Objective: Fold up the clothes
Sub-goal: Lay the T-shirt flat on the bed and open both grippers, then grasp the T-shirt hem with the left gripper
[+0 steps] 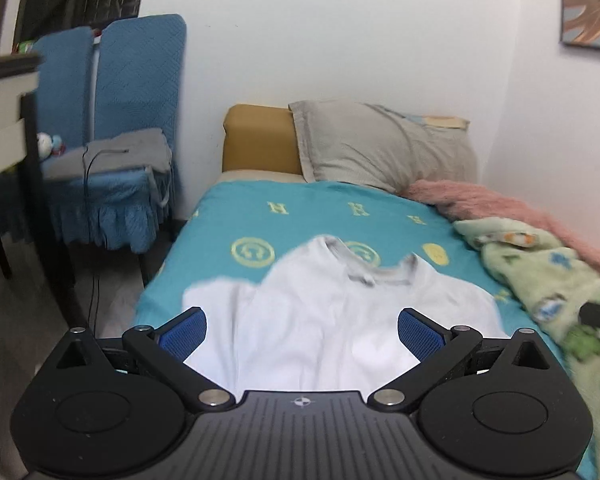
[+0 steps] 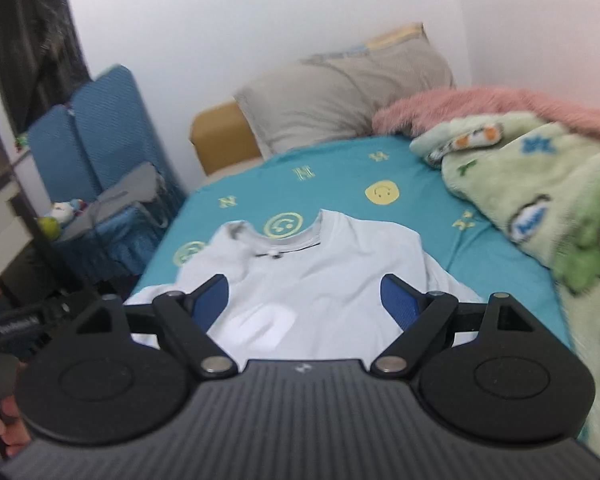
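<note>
While a white T-shirt (image 1: pixel 324 316) lies flat on the teal bed sheet (image 1: pixel 228 224), collar toward the grey pillow (image 1: pixel 380 144), left gripper (image 1: pixel 302 332) fingers spread apart over it, right gripper (image 2: pixel 305 300) likewise spread, holding nothing.

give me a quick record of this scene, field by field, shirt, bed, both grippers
garment: white T-shirt, spread flat, collar toward the pillow
surface: teal bedsheet
left gripper: open, above the shirt, holding nothing
right gripper: open, above the shirt, holding nothing
beside shirt: green fleece blanket
fold state: not yet folded
</note>
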